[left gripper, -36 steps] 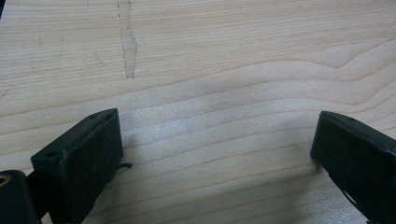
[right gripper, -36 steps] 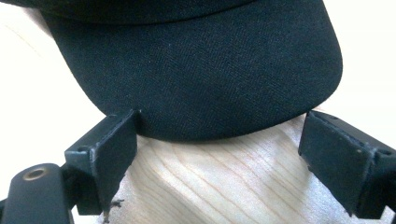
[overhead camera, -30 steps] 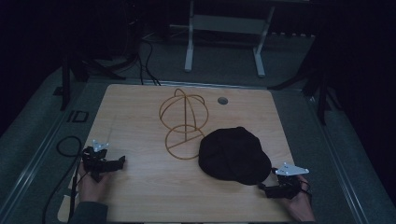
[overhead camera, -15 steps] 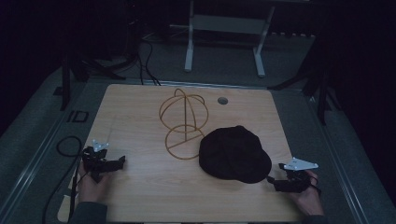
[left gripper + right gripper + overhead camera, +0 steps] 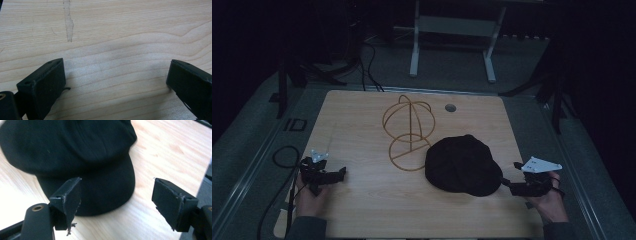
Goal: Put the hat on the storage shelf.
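A black cap (image 5: 462, 165) lies flat on the wooden table (image 5: 362, 210), its brim toward the near right. Just left of it stands a brown wire hat stand (image 5: 408, 132). My right gripper (image 5: 507, 184) hovers off the brim's right edge, tips pointing at it. In the right gripper view the cap (image 5: 75, 152) lies below and beyond the right gripper (image 5: 117, 200); its jaws have just been closing a little and stand wide with nothing between them. My left gripper (image 5: 339, 173) rests at the near left, and in the left gripper view the left gripper (image 5: 115, 77) is open over bare wood.
A small round hole (image 5: 450, 107) sits near the table's far edge. A black cable (image 5: 282, 160) loops off the left edge by my left hand. Beyond the table stands a white frame (image 5: 452, 40) on a dark floor.
My right gripper has risen and drifted slightly right, away from the cap's brim. The left gripper, the cap and the wire stand have stayed put.
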